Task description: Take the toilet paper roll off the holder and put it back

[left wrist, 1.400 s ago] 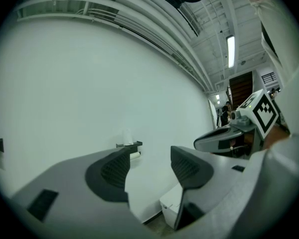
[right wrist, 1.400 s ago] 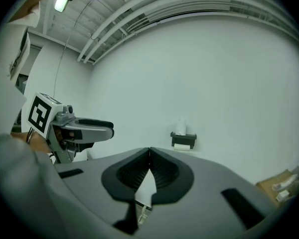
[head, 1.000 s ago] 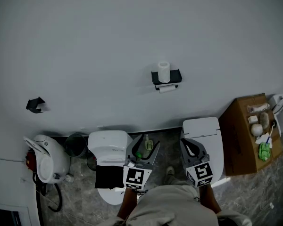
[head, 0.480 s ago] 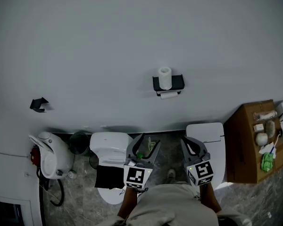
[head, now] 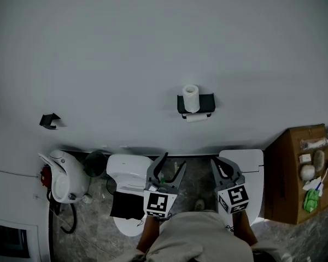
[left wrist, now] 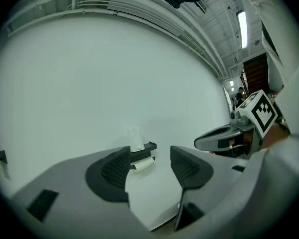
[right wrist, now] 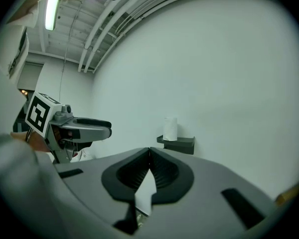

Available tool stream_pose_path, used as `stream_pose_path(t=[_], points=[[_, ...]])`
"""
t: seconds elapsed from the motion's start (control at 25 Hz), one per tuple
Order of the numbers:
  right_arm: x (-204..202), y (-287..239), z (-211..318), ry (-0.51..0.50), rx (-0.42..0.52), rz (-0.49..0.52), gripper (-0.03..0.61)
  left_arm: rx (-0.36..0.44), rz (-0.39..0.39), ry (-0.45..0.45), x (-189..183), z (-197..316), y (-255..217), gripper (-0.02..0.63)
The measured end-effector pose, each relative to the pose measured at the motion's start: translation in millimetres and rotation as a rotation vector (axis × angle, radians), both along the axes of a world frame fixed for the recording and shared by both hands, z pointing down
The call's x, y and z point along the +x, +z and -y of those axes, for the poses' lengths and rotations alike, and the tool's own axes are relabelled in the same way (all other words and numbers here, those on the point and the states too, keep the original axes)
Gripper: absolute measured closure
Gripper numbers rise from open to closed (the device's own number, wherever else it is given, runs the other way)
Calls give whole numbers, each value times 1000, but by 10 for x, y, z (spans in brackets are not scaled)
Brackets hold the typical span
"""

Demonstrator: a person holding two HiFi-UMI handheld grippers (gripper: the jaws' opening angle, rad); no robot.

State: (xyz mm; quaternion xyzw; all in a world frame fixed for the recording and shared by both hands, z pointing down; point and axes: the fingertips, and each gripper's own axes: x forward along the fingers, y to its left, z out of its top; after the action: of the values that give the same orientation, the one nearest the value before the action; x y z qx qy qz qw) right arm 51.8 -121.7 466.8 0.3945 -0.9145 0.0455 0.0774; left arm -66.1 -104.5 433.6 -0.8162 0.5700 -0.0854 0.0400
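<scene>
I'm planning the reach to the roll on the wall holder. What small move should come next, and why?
Probably step closer and raise the left gripper toward the toilet paper roll. Its jaws stand apart with nothing between them, while the right gripper is shut on nothing. The roll stands upright on the holder, well out of reach on the wall ahead.

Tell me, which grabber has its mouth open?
The left gripper: its two jaws stand apart with a clear gap between them. The right gripper has its jaws pressed together, holding nothing.
</scene>
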Motion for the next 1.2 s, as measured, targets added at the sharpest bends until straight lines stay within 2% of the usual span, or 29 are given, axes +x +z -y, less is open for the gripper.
stream_pose_path(t=[0.56, 0.96, 1.2], points=[[92, 42, 392, -34, -8, 18, 581, -14, 20, -26, 138, 345, 15, 353], [389, 80, 523, 47, -19, 20, 581, -9, 17, 45, 402, 577, 23, 354], [446, 59, 663, 80, -14, 11, 581, -9, 1, 72, 437, 772, 20, 354]])
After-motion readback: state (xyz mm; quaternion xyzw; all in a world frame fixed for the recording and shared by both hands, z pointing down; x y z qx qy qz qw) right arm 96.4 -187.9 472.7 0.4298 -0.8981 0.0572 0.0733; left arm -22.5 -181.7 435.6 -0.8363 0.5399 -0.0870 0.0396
